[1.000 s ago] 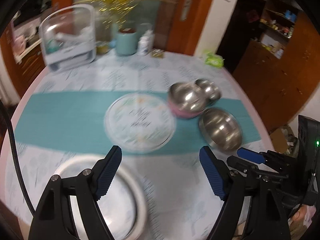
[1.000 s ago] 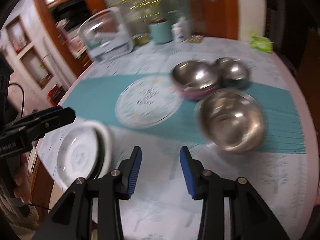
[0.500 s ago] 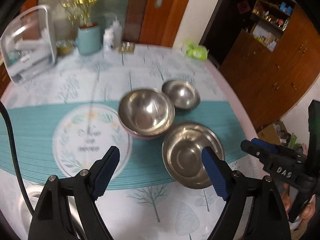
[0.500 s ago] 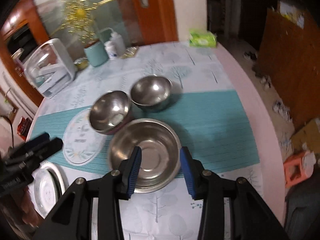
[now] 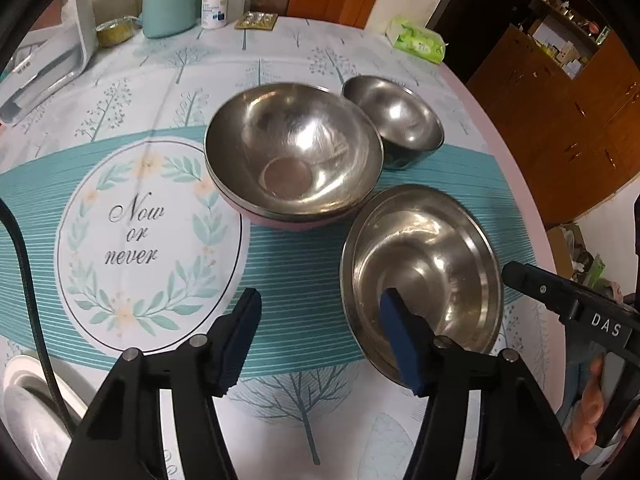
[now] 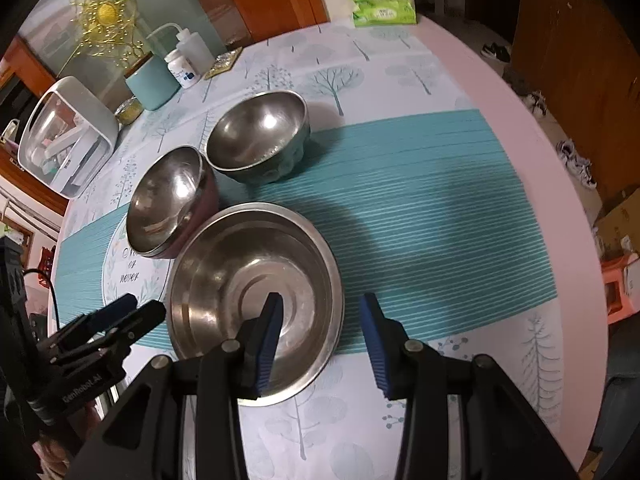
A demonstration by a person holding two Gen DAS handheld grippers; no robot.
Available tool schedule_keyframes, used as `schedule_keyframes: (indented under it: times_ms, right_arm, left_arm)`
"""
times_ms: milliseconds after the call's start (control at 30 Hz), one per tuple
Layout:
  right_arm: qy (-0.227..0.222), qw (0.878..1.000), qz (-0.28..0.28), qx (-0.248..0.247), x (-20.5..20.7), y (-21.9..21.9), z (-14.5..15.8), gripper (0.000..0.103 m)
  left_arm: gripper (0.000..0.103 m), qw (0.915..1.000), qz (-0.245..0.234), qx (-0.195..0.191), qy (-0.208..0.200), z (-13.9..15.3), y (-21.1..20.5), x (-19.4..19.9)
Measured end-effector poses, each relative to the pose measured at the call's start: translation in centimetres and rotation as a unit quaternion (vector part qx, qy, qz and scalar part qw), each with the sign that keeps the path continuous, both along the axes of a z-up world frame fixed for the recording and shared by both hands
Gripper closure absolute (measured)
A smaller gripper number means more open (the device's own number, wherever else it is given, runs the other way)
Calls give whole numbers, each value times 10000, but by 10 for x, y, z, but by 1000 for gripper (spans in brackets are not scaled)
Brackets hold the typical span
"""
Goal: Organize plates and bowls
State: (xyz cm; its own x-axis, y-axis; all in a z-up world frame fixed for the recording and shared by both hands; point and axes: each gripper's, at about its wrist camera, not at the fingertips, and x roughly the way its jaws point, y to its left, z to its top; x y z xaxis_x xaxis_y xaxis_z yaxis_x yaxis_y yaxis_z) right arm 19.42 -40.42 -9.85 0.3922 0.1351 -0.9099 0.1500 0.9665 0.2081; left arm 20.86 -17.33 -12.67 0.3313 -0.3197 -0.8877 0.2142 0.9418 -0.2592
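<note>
The left tool (image 5: 320, 336) is tilted steeply down at the wide steel bowl (image 5: 424, 264) – its jaws closing astride the bowl's left rim, not yet pressing. The right tool (image 6: 320, 340) is angled likewise, parted and empty, astride the right rim – the bowl resting on the counter (image 6: 440, 208).

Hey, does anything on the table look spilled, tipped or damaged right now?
Nothing stands out. The three steel bowls, wide, pink-based and small, sit upright and empty on the cloth, with no spill or visible damage.
</note>
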Motion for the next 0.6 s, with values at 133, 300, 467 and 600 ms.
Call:
schedule_keyframes:
  times_ms: [133,300,467,600]
  right_arm:
    - [111,9999,-20,-6,6,-1,-10,63]
    - [287,9996,-22,49,17,-3,-20,79]
    - [458,9985,-46,297,25,-10,-33,92]
    - [459,9979,-73,457,21,-9,-32,93]
  left_arm:
    - [58,9999,-83,26,102,-9,-6,5]
    - [65,9997,-109,8,203,-15,-12,13]
    - [83,9990,-188,-107,380,-23,-17,19]
    - [94,9988,-302,-19,383,-21,-22,17]
